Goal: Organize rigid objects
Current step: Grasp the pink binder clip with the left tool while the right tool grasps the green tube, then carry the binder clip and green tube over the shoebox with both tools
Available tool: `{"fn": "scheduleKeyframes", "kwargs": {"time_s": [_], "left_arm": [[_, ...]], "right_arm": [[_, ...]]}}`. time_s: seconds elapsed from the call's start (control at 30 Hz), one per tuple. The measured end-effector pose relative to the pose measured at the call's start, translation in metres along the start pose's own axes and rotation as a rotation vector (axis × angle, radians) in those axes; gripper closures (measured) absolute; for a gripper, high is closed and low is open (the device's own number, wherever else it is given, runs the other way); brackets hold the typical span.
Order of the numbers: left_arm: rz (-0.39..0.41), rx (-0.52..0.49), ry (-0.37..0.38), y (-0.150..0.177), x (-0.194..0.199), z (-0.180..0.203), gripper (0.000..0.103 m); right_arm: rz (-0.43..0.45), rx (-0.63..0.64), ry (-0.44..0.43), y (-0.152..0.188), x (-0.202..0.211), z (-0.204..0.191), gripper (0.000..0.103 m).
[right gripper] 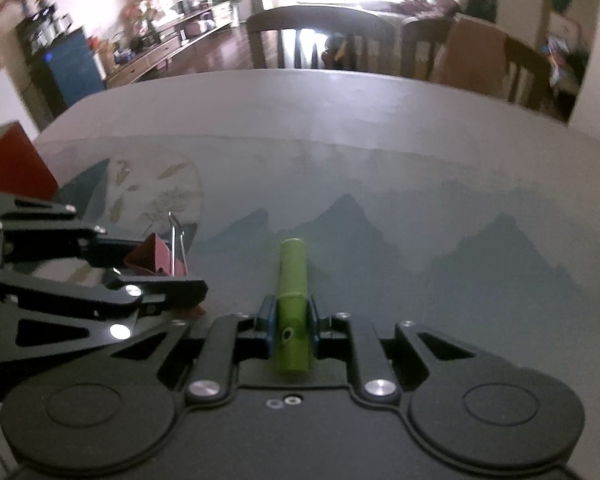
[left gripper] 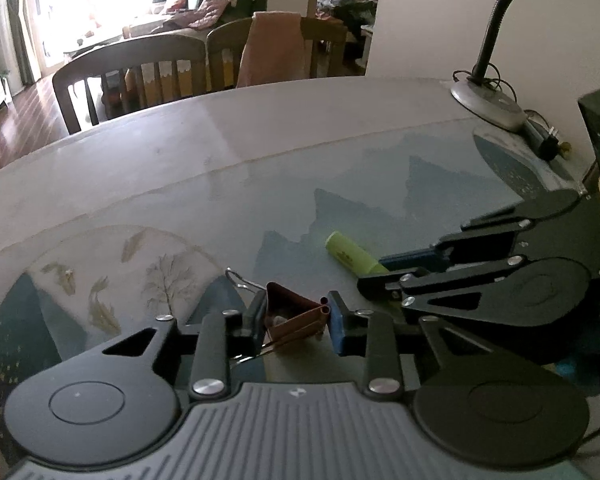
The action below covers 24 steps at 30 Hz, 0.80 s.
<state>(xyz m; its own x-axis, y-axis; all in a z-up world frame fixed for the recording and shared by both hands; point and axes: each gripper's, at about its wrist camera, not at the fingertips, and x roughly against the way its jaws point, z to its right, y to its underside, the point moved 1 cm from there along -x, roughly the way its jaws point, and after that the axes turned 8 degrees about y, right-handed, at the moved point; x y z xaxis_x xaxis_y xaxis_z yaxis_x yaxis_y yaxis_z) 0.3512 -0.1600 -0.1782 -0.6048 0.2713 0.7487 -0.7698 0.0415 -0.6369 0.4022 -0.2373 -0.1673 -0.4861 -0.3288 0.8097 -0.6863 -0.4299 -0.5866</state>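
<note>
the table (left gripper: 260, 128) has a pale grey top with a rounded far edge, and over its near part lies a printed mat (left gripper: 360, 184) showing dark blue-grey mountains, a pale round panel with a bare tree and drifting golden leaves. on the mat rests a yellow-green highlighter (left gripper: 350, 253), lying flat, and to its left a reddish-brown binder clip (left gripper: 290, 318) with a wire handle sticking out toward the far side. at the far right corner stands a desk lamp (left gripper: 486, 98) on a round base, its black gooseneck rising, a cord coiled around the foot. a red box (right gripper: 14, 168) sits at the table's left edge.
</note>
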Motion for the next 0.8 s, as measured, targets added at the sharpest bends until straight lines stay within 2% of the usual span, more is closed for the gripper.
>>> {"fn": "scheduleKeyframes", "kwargs": {"time_s": [0.27, 0.47, 0.8], "left_arm": [[-0.008, 0.047, 0.018, 0.014, 0.024, -0.001, 0.073], [-0.002, 0.087, 0.012, 0.025, 0.050, -0.002, 0.073], [0.036, 0.098, 0.014, 0.035, 0.108, -0.008, 0.073]], "right_arm": [[-0.011, -0.099, -0.028, 0.014, 0.031, -0.008, 0.088], [0.007, -0.119, -0.045, 0.021, 0.063, -0.026, 0.088], [0.040, -0.121, -0.058, 0.027, 0.114, -0.065, 0.088]]}}
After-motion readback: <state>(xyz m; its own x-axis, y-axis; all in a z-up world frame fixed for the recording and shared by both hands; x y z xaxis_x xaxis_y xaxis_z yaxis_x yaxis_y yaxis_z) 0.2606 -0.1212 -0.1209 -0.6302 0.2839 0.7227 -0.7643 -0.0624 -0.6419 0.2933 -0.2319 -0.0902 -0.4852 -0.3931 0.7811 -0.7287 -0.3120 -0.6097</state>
